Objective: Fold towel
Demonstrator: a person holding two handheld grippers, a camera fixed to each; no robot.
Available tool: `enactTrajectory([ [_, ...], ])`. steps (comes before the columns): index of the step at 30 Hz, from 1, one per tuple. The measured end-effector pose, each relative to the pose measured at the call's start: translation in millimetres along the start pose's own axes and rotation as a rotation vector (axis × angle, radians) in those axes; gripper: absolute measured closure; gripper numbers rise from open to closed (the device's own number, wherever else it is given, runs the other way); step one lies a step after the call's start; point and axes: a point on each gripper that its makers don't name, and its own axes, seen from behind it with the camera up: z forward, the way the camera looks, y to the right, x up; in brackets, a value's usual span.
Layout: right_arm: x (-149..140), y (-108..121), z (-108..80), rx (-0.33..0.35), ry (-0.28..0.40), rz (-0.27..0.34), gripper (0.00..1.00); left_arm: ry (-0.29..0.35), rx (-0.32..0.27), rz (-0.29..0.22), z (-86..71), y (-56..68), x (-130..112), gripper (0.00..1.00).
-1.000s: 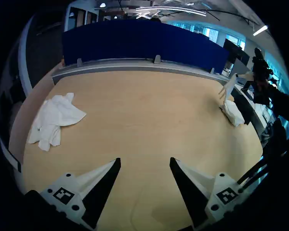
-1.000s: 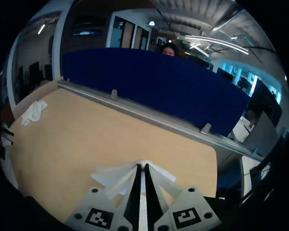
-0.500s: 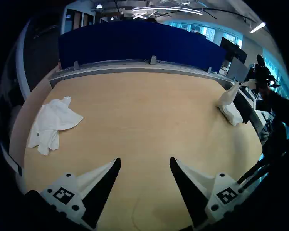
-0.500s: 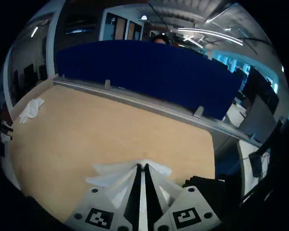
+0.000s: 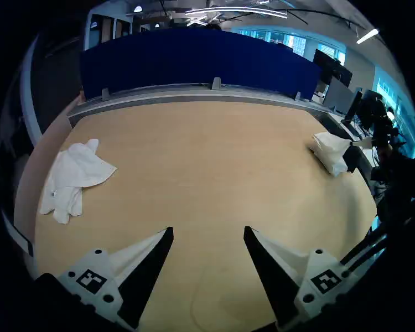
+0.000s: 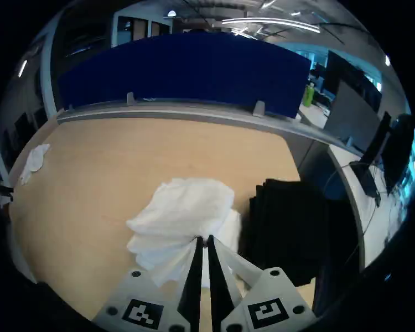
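We see the right gripper with its two fingers drawn almost together on a fold of the white towel, a thin strip of cloth pinched between them. The towel is bunched in soft layers just ahead of the fingertips and rests on the table near its right end. Just beside it, to the right, lies a black stack. It looks like folded dark cloth or mats, though we cannot tell which in this light.

In the left gripper view the same towel sits at the table's far right edge, and the right gripper meets it from the right.

The left gripper hangs over the near part of the table, its fingers spread wide with only the wood showing between them.

A second towel, white and crumpled, lies near the table's left edge, well apart from the first. In the right gripper view the second towel is a small white heap at the far left.

The table top is pale wood. Along its far side runs a grey rail, and a dark blue partition stands on it. Beyond is an open office, with long strip lights on the ceiling, dark monitors to the right and bluish windows behind them.
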Motion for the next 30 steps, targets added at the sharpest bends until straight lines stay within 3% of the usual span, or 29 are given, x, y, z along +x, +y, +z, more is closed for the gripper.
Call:
enactTrajectory([
  [9, -49.2, 12.0, 9.0, -0.061, -0.068, 0.094, 0.94, 0.002, 0.006, 0.012, -5.6, 0.0, -1.1, 0.06],
  [15, -76.7, 16.3, 22.8, -0.090, -0.129, 0.108, 0.94, -0.001, 0.012, 0.013, -7.9, 0.3, -5.7, 0.06],
  [30, -81.1, 19.9, 32.5, -0.114, -0.136, 0.114, 0.94, -0.003, 0.010, 0.021, -7.5, 3.0, -5.9, 0.06],
])
